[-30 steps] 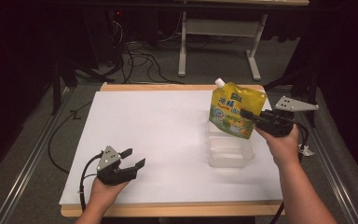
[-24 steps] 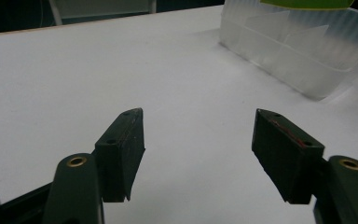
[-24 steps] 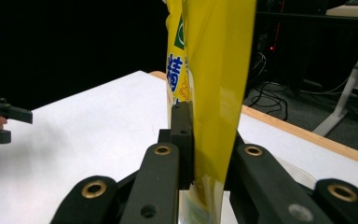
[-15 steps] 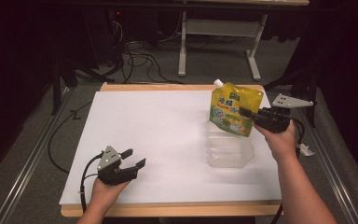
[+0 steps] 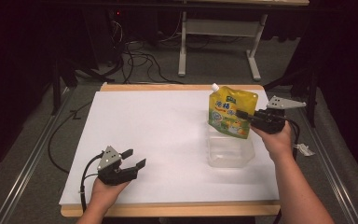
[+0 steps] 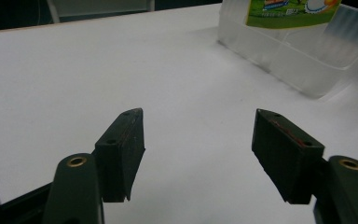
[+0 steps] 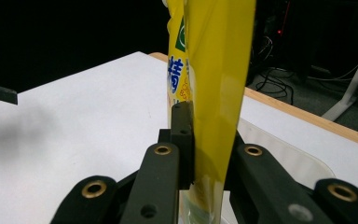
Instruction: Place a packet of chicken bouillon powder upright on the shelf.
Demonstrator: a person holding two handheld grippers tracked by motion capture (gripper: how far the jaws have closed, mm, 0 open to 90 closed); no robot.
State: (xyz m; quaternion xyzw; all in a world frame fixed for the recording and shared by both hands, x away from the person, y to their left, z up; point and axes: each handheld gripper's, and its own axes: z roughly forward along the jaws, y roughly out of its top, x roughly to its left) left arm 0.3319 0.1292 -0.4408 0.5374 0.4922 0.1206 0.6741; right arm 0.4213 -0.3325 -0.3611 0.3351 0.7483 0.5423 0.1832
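Note:
A yellow spouted pouch (image 5: 230, 111) with a white cap hangs upright over a clear plastic box (image 5: 230, 148) on the right of the white table (image 5: 158, 130). My right gripper (image 5: 242, 115) is shut on the pouch's right edge. In the right gripper view both pads clamp the yellow film (image 7: 214, 93). The pouch's lower edge (image 6: 291, 11) reaches into the box (image 6: 298, 51) in the left gripper view. My left gripper (image 5: 134, 158) rests near the table's front left, open, with bare table between its fingers (image 6: 121, 149).
A wooden rim (image 5: 177, 87) borders the table's far side. Beyond it are cables (image 5: 135, 56) on the floor and a white desk frame (image 5: 219, 42). A metal rail (image 5: 23, 172) runs along the left side.
The right hand has lowered the pouch a little toward the clear box. The left gripper has stayed in place.

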